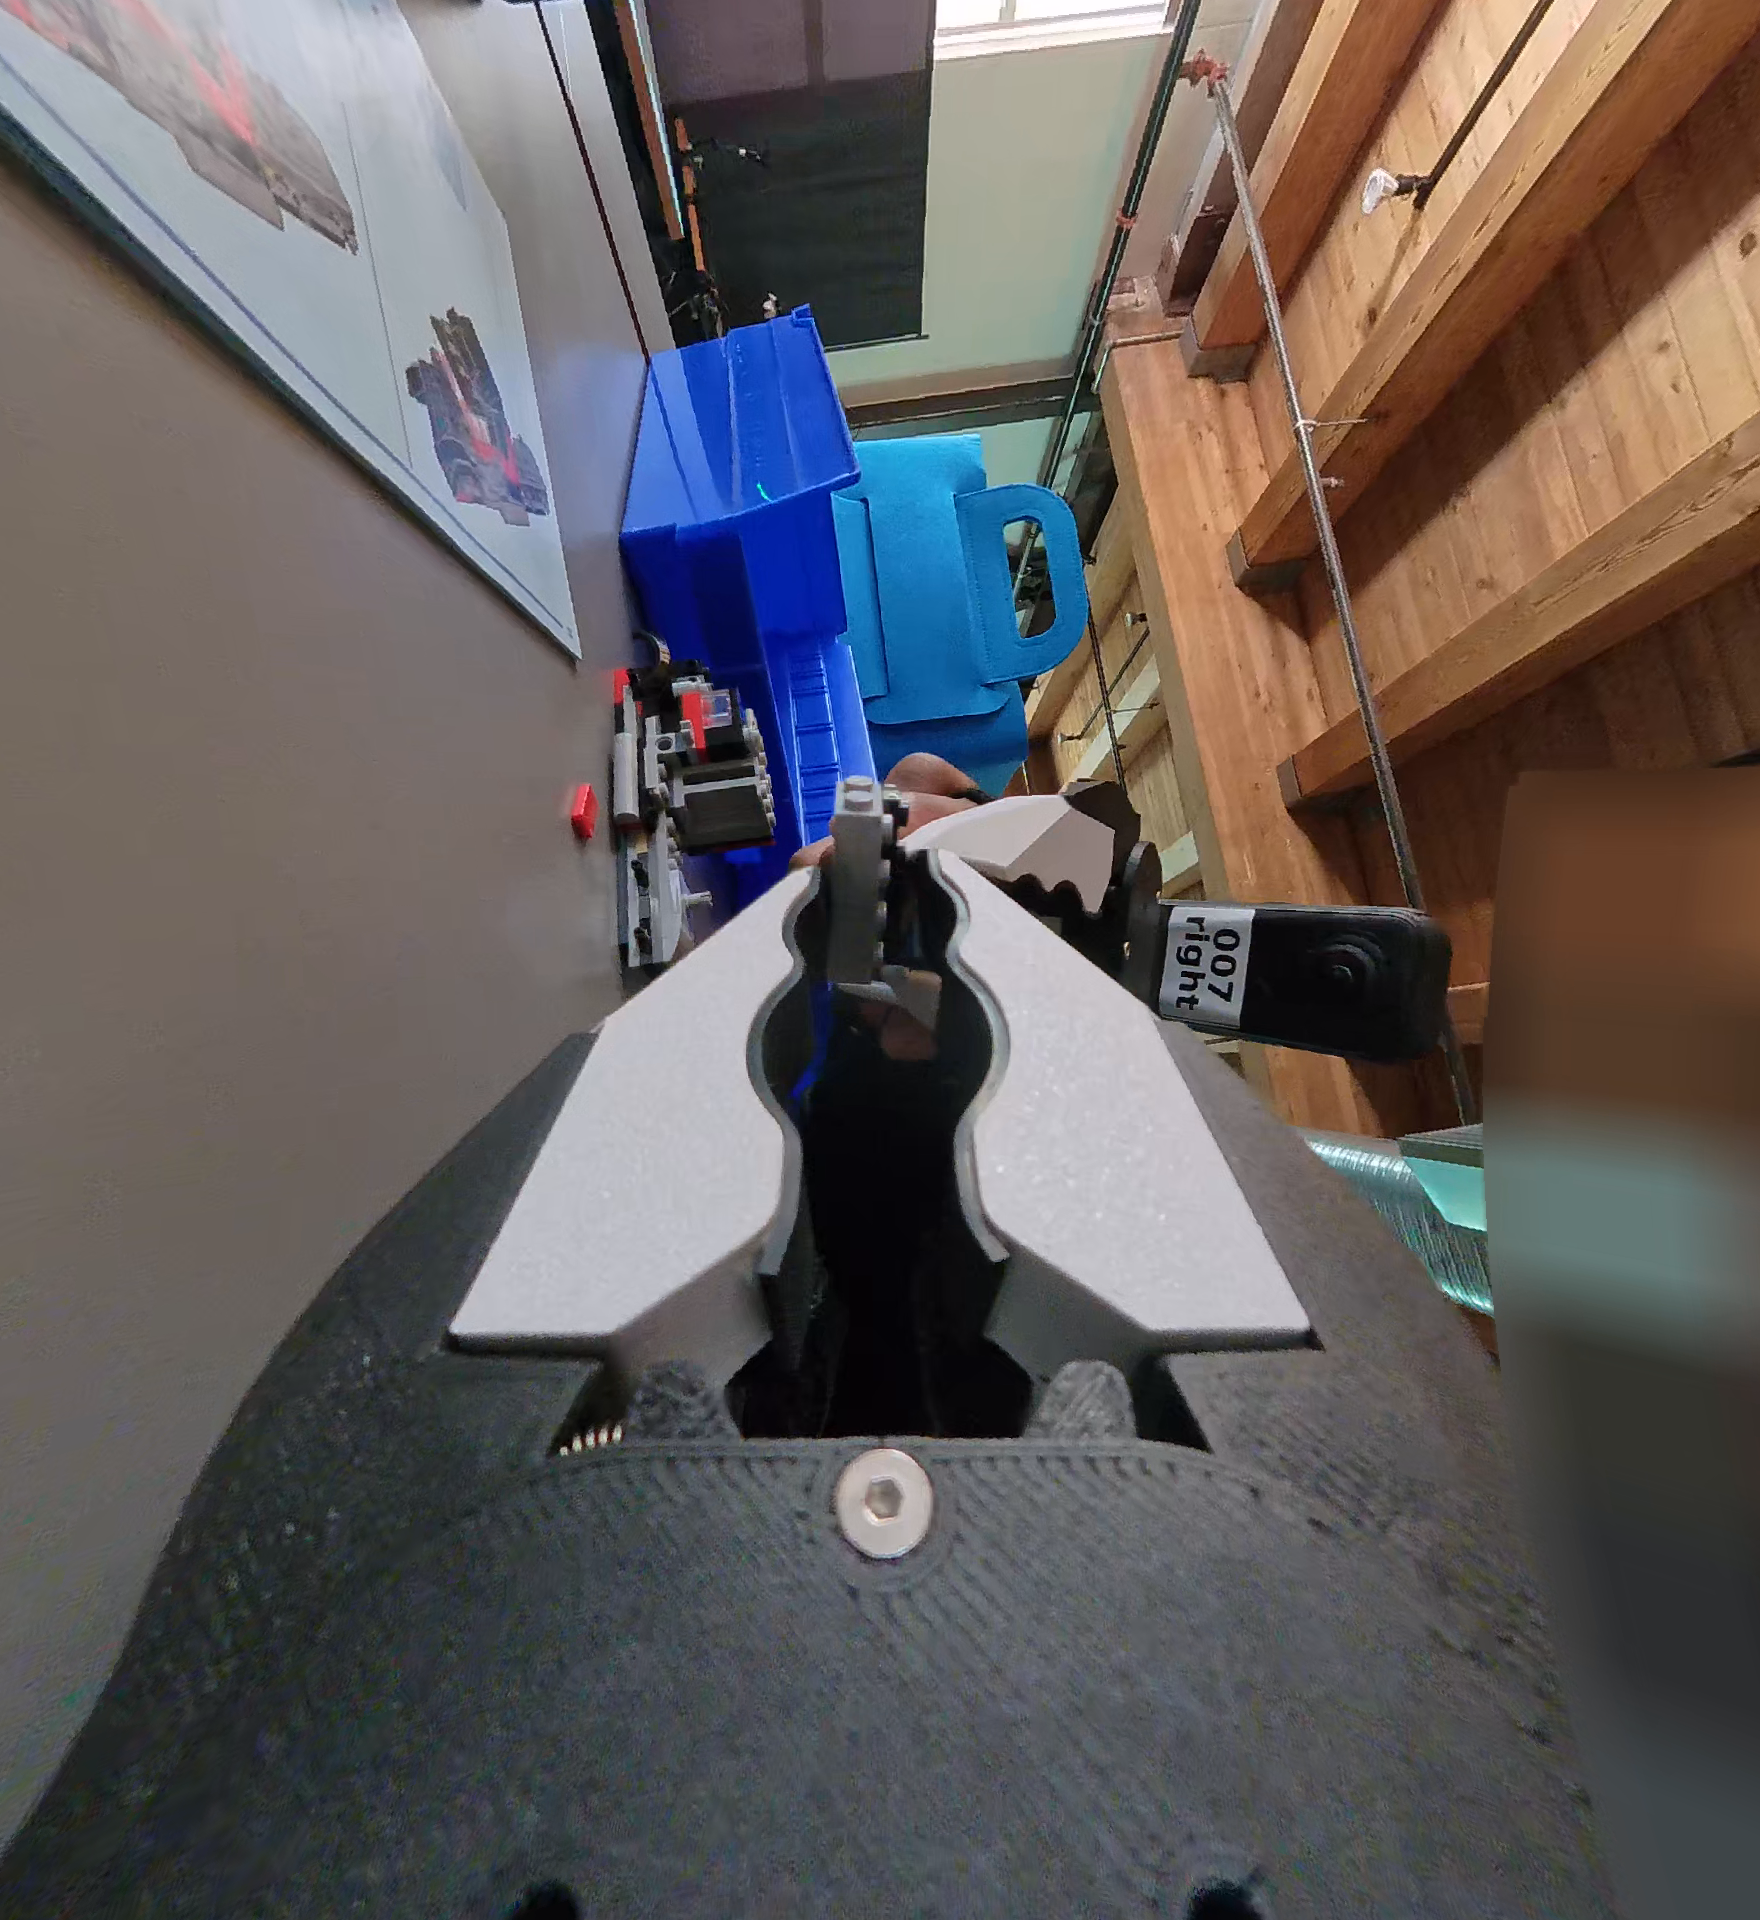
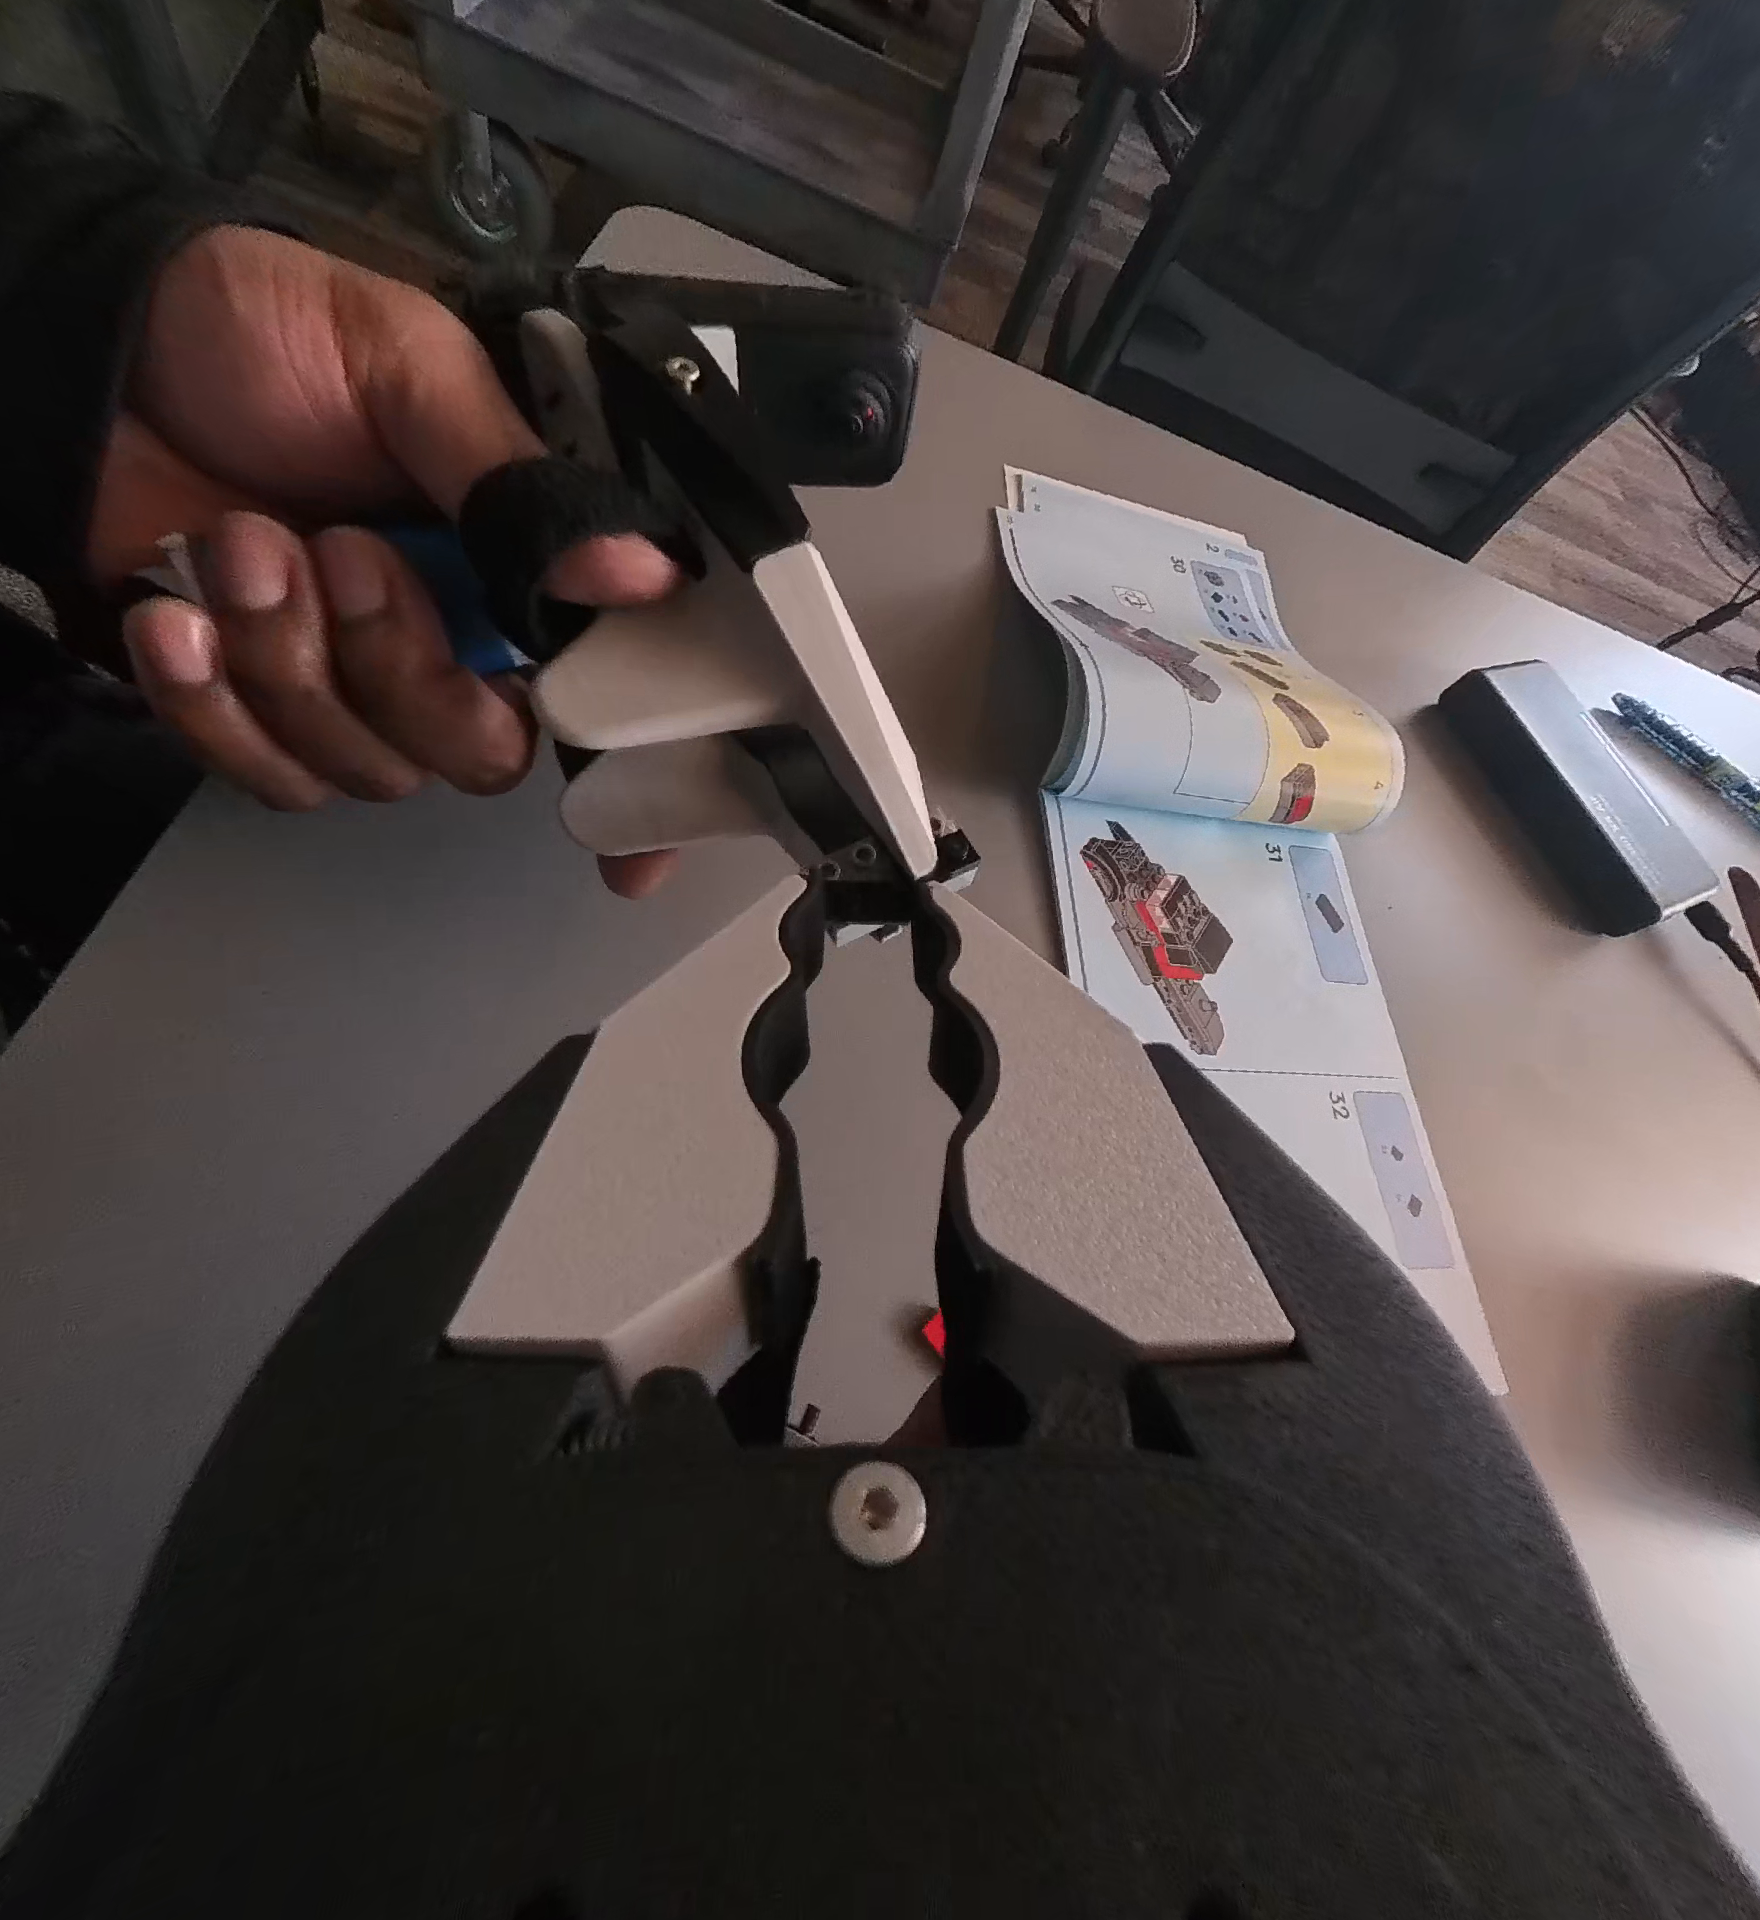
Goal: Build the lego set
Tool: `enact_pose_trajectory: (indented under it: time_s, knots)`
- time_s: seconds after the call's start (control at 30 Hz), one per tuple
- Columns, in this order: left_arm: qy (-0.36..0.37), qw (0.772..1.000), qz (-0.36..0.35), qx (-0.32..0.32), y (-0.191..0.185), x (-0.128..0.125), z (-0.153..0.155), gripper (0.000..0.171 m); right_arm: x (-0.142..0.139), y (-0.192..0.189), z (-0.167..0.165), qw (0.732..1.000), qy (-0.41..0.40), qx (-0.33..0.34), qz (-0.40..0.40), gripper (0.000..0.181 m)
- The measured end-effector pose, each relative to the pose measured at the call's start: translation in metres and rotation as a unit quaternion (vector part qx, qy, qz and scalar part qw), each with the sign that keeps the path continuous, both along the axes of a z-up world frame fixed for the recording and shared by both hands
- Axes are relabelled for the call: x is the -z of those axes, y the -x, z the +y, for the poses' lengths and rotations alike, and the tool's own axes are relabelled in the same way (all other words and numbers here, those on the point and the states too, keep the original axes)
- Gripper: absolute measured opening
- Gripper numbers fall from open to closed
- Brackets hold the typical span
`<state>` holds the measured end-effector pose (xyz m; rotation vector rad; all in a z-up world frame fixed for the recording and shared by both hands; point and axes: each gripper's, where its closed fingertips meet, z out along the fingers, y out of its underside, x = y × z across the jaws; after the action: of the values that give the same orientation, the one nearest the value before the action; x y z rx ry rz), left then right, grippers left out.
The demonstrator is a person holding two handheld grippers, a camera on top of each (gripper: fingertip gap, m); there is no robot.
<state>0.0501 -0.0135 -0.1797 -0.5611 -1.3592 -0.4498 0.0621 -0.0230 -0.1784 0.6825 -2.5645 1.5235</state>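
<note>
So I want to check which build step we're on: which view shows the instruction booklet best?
The right wrist view: the instruction booklet lies open on the grey table, its pictured steps facing the camera beyond the fingers. The left wrist view shows only a steep, sideways sliver of it at the frame's upper left.

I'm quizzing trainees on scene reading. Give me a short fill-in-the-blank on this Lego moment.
1. The left tongs are shut on a ____ Lego piece.
2. The booklet lies ____ on the table.
3. Behind the half-built model stands a ____ bin.
4. On the table beside the model lies a small ____ brick.

Missing words: grey; open; blue; red
</note>
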Motion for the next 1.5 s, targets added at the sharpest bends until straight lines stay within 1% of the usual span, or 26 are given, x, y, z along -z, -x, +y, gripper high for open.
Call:
enact_pose_trajectory:
  time_s: [0.27,0.43,0.53,0.6,0.7,0.87,1.0,1.13,1.23,1.37,1.5]
  knots:
    - [0.022,1.000,-0.003,0.008,0.000,0.004,0.001,0.019,0.003,0.002,0.000,1.000,-0.002,0.016,-0.004,0.016]
    - [0.031,0.999,0.009,0.010,0.001,0.004,0.000,0.015,0.003,0.003,-0.002,0.999,0.002,0.035,-0.020,0.017]
    - [0.023,1.000,0.012,0.011,0.003,0.004,0.000,0.014,0.003,0.005,-0.003,0.998,0.007,0.049,-0.024,0.019]
    - [0.012,1.000,0.011,0.009,0.005,0.004,0.000,0.014,0.002,0.010,-0.003,0.997,0.011,0.067,-0.026,0.025]
    - [-0.018,1.000,0.008,0.007,0.008,0.003,-0.002,0.014,0.001,0.014,-0.004,0.996,0.016,0.082,-0.033,0.025]
    - [-0.045,0.999,0.013,-0.002,0.013,0.000,-0.007,0.014,-0.001,0.020,-0.007,0.993,0.027,0.108,-0.048,0.026]
    - [-0.057,0.998,0.020,-0.015,0.019,-0.003,-0.015,0.013,-0.004,0.023,-0.011,0.989,0.037,0.135,-0.055,0.026]
    - [-0.065,0.997,0.024,-0.025,0.027,-0.004,-0.021,0.013,0.000,0.029,-0.018,0.983,0.041,0.168,-0.063,0.026]
    - [-0.057,0.997,0.031,-0.041,0.032,-0.005,-0.028,0.014,-0.003,0.038,-0.022,0.971,0.058,0.211,-0.095,0.026]
    - [-0.047,0.997,0.033,-0.051,0.034,-0.005,-0.032,0.014,-0.003,0.039,-0.030,0.959,0.073,0.239,-0.135,0.027]
    - [-0.049,0.996,0.027,-0.067,0.035,-0.003,-0.040,0.014,-0.002,0.040,-0.038,0.956,0.089,0.253,-0.117,0.032]
